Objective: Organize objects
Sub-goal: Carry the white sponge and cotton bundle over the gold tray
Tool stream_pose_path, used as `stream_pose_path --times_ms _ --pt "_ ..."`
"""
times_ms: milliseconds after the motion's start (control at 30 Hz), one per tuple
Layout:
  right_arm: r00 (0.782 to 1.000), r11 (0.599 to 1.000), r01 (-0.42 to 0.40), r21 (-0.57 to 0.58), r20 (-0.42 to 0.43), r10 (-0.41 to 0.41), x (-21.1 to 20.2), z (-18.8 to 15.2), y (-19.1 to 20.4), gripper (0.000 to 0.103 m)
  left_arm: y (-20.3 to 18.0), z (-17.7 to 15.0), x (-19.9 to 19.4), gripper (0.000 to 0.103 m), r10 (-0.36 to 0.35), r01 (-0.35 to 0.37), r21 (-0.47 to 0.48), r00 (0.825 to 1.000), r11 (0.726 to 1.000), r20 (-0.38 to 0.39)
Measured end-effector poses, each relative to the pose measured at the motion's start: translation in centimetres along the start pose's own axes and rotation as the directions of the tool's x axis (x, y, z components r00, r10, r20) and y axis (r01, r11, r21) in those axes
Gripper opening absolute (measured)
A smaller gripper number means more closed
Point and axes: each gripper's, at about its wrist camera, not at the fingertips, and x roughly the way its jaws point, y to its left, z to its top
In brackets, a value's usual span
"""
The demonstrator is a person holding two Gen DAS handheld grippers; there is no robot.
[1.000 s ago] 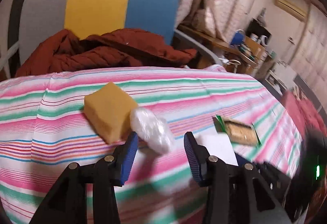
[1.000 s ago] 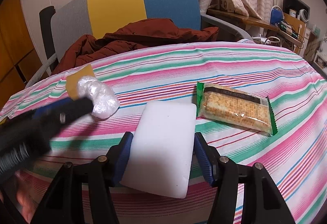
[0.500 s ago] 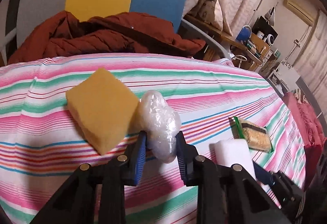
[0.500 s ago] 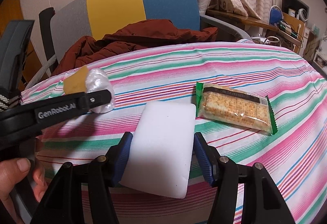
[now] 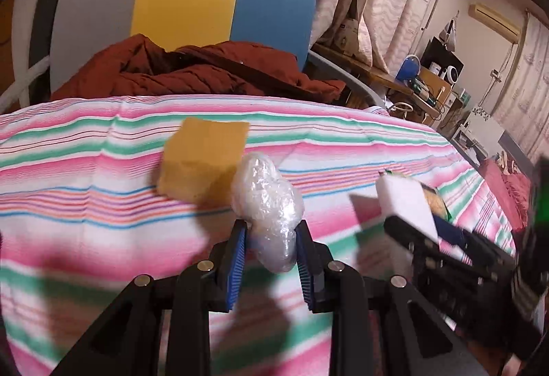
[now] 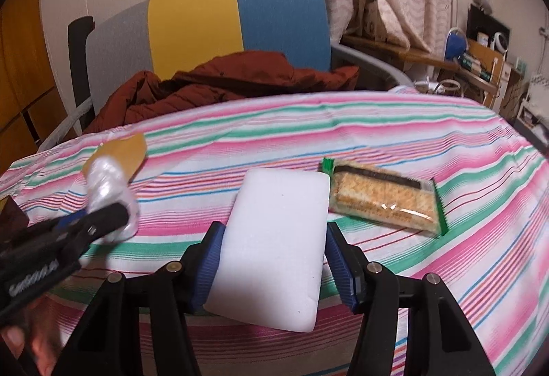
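My left gripper (image 5: 269,238) is shut on a crumpled clear plastic bundle (image 5: 267,204) and holds it above the striped cloth; the bundle also shows in the right wrist view (image 6: 109,190). A yellow sponge (image 5: 206,163) lies just behind it. My right gripper (image 6: 271,245) is shut on a white foam block (image 6: 278,238) and holds it above the cloth; the block also shows in the left wrist view (image 5: 405,204). A green-edged cracker packet (image 6: 384,197) lies right of the block.
The table wears a pink, green and white striped cloth (image 6: 411,122). Behind it stands a grey, yellow and blue chair (image 6: 236,22) with a rust-red jacket (image 6: 236,77) on it. A cluttered desk (image 6: 473,67) stands at the right.
My left gripper closed on the plastic bundle and lifted it off the cloth, away from the yellow sponge. My right gripper has raised the white block a little.
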Motion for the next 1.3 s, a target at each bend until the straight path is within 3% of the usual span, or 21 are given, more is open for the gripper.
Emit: stream_pose_path --times_ms 133,267,500,667,967,1300 --pt "0.999 0.999 0.024 -0.029 0.026 -0.023 -0.6 0.1 0.6 0.059 -0.1 -1.5 -1.8 0.027 0.017 -0.018 0.036 1.000 0.999 0.024" --pt "0.997 0.999 0.035 -0.042 0.075 -0.032 -1.7 0.2 0.9 0.059 0.8 -2.8 -3.8 0.027 0.021 -0.022 0.009 0.999 1.000 0.049" --pt "0.990 0.997 0.030 -0.069 0.137 -0.020 -3.9 -0.3 1.7 0.059 0.5 -5.0 -6.4 0.027 -0.018 0.018 0.004 0.998 1.000 0.059" --pt "0.990 0.997 -0.025 -0.070 0.136 0.034 -5.5 -1.0 1.9 0.059 0.8 -6.6 -8.8 0.027 -0.083 0.084 -0.027 0.995 0.996 0.055" --pt "0.987 0.988 -0.155 -0.026 0.048 0.156 -7.7 -3.2 3.9 0.059 0.9 -10.0 -14.5 0.027 -0.110 0.109 0.011 0.991 0.994 0.083" --pt "0.939 0.938 -0.343 -0.046 -0.034 0.342 -9.2 -4.9 11.1 0.059 4.5 -12.3 -20.9 0.027 -0.108 0.114 -0.038 0.986 0.993 0.126"
